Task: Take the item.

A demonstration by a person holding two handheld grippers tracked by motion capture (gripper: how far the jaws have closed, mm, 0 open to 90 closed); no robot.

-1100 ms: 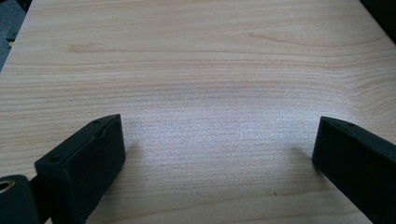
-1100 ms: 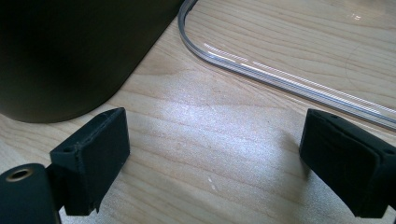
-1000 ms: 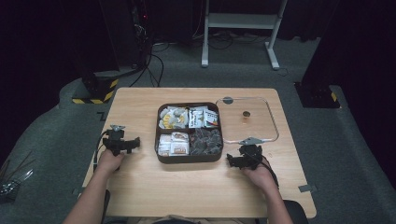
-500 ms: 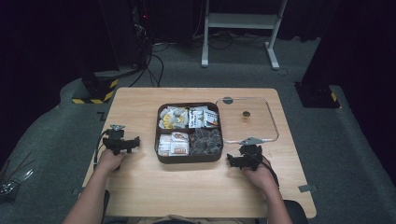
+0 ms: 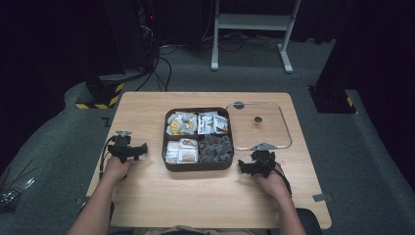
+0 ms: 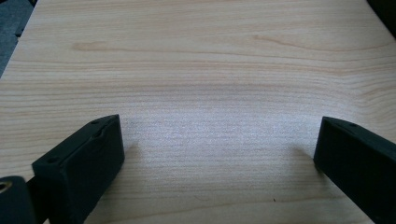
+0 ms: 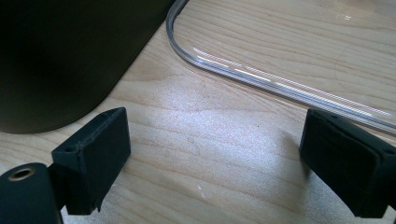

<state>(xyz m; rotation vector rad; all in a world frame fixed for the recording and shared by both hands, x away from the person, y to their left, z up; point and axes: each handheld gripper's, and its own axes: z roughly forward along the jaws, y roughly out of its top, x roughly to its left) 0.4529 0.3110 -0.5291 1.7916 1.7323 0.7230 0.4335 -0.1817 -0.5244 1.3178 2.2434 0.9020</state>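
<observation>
Fingers [image 7: 93,154] of the right gripper [image 5: 258,164] stand wide apart with nothing between them, resting on bare table [image 5: 195,196]. Left gripper [image 5: 126,148] likewise: jaws spread wide, empty, wood grain alone between them in its own view.

Right gripper view adds detail the high view lacks: the dark rounded wall of the tray [image 7: 70,60] just beside one jaw, and the clear lid [image 7: 280,84] rim running just past the other.

High view: tray [image 5: 197,166] sits mid-table between both grippers, four compartments. Near left holds white packets, near right dark pieces, far left yellow-white wrapped items, far right printed packets; print too small to read. Lid [image 5: 284,127] lies flat just right of the tray.
</observation>
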